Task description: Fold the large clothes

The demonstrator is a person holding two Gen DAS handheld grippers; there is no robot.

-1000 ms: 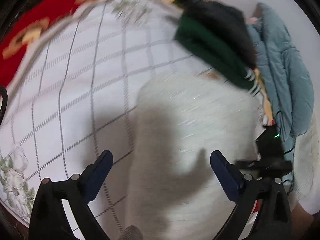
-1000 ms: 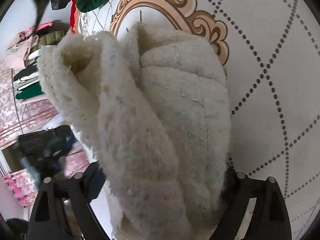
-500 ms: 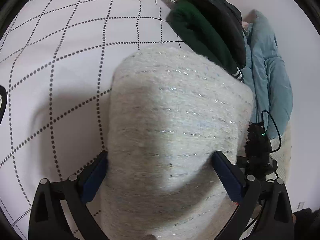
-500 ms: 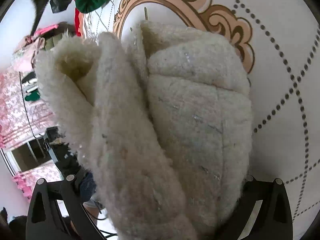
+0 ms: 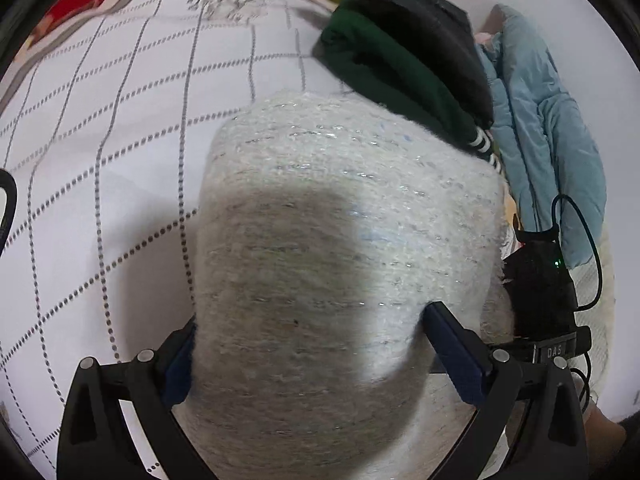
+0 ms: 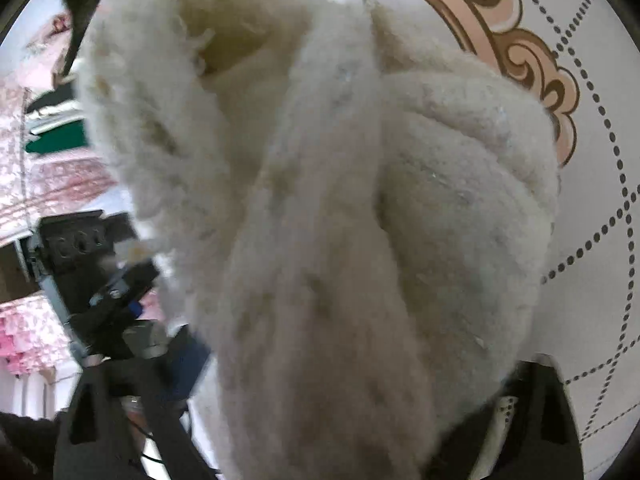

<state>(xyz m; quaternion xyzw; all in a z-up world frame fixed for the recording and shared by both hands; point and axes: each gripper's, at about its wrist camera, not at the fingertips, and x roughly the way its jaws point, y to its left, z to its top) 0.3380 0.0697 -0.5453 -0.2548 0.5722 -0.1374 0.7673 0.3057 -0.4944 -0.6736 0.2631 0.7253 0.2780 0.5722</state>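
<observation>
A folded cream fuzzy garment (image 5: 340,200) lies bundled on the white dotted-grid bedsheet (image 5: 100,160). In the left wrist view it fills the span of my left gripper (image 5: 316,344). Both blue pads press into its sides, and the right pad dents the pile. In the right wrist view the same cream garment (image 6: 440,200) shows its rolled layers and bulges over my right gripper (image 6: 360,368). Those jaws are closing on the bundle between them, and the right fingertip is hidden under the fleece.
A dark green garment (image 5: 392,72), a black one (image 5: 420,20) and a light blue padded jacket (image 5: 552,140) lie heaped beyond the bundle at the right. A gold scroll print (image 6: 520,48) marks the sheet. Pink patterned cloth (image 6: 48,168) hangs at the left.
My left gripper has come down over the cream bundle, which now sits between its pads. In the right wrist view the bundle looms closer and has rolled slightly.
</observation>
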